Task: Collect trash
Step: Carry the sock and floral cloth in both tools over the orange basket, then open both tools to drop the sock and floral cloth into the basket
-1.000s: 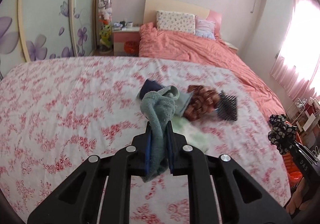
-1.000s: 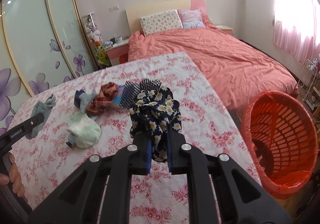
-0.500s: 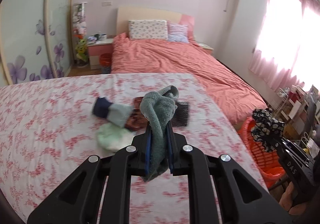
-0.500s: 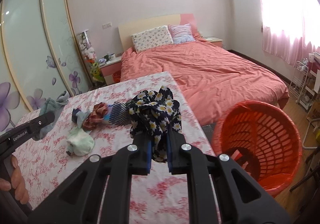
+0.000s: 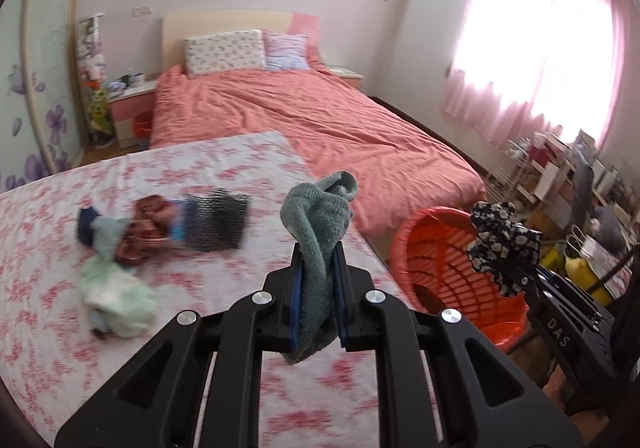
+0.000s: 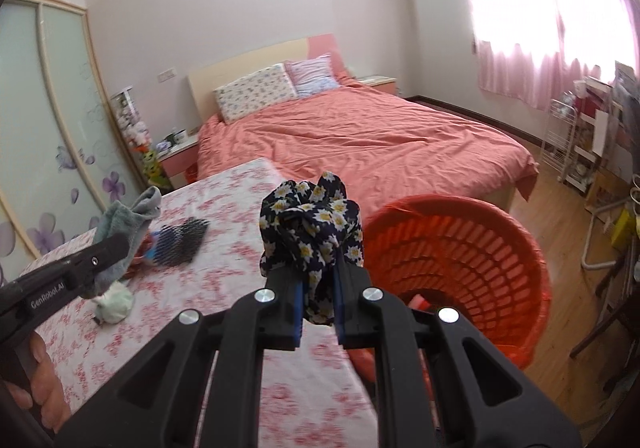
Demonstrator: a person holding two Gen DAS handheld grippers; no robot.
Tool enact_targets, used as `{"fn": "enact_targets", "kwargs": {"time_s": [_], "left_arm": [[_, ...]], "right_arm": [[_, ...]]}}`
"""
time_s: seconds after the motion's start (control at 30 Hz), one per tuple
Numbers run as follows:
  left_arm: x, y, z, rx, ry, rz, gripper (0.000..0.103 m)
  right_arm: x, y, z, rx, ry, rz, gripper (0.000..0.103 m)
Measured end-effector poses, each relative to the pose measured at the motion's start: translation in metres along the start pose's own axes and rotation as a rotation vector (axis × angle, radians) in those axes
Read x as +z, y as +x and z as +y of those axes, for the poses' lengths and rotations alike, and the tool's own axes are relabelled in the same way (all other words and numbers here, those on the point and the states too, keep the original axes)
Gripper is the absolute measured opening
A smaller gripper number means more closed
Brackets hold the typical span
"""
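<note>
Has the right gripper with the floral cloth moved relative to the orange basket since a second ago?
Yes. The right gripper, shut on the floral cloth, has swung toward the orange basket, which now sits directly beside the cloth instead of far off at the view's right edge.

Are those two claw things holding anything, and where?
Left gripper pinches a grey-green sock near its lower end; right gripper clamps a daisy-print cloth by its lower folds.

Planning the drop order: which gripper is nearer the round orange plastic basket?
Right. The right gripper, clamping the dark daisy-print cloth, sits beside the orange basket rim. The left gripper, holding the grey-green sock, is farther back over the floral-sheeted surface.
</note>
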State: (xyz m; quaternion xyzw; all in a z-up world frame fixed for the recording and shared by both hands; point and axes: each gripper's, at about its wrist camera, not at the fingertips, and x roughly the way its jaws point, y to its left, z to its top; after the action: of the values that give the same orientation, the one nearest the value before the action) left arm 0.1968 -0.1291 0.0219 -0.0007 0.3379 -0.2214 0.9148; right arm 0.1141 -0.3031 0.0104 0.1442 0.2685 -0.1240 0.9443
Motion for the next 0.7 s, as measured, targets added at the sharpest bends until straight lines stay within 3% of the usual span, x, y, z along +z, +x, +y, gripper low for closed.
{"fn": "enact_targets", "kwargs": {"time_s": [0.4,0.5,0.67,0.7], "left_arm": [[-0.003,0.05,-0.084,-0.16,0.096,0.086,0.014],[-0.007,0.062,-0.1,-0.177,0.119,0.111,0.015],[-0.013,0.082,-0.114,-0.167,0.136,0.166,0.043],[-0.014,0.086,-0.112,-0.161,0.132,0.173,0.044]], "right_arm": [[0.001,0.009,-0.08,-0.069,0.137,0.008,0.013],[0.002,0.015,-0.096,-0.082,0.167,0.011,0.019],[0.002,0.027,-0.116,-0.101,0.208,0.023,0.036],[0.001,0.028,-0.119,-0.104,0.212,0.024,0.038]]}}
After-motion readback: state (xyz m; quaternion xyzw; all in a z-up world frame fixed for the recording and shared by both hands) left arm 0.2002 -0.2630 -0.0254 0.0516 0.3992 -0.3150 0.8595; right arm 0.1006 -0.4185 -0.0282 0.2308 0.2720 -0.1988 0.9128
